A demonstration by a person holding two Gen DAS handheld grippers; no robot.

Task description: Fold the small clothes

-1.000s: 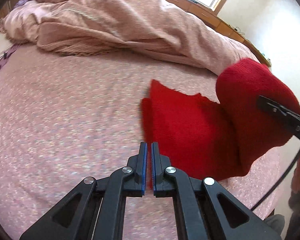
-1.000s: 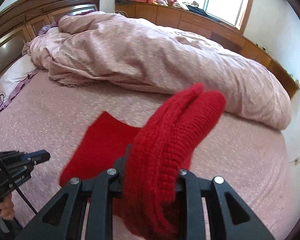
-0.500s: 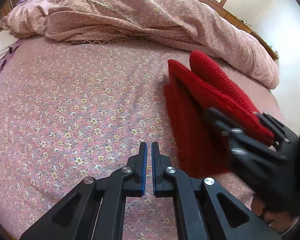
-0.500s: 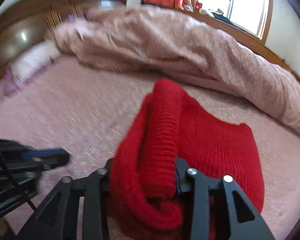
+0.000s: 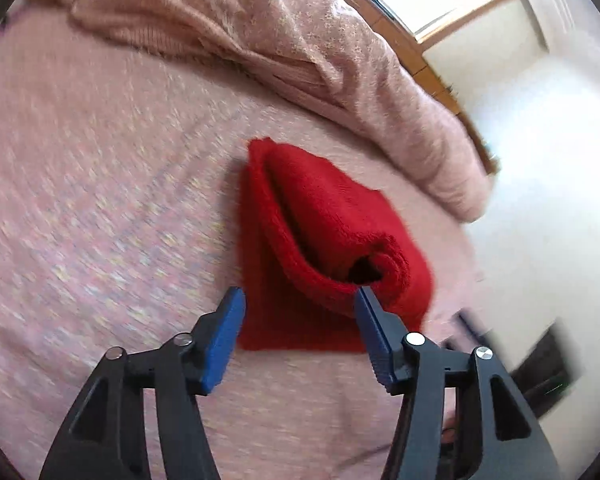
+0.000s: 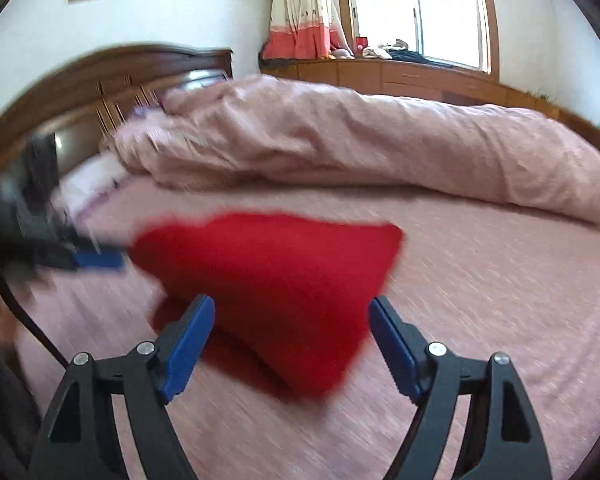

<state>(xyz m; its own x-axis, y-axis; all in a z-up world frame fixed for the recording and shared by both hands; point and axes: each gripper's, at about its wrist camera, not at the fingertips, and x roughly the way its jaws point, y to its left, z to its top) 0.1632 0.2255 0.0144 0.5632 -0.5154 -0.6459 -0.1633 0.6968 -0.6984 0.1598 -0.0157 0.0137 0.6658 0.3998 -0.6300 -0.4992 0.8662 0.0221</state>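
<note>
The red knit garment [image 5: 320,240] lies folded on the pink bedsheet [image 5: 100,200] at centre frame in both views, below the heaped quilt [image 6: 380,140]. The right gripper [image 6: 292,332], clamped on the garment half a second ago, now stands wide and empty just short of it. The left gripper [image 5: 300,320] (previously pinched shut) is likewise spread wide; its right pad appears to touch the fold, though blur prevents certainty.
</note>
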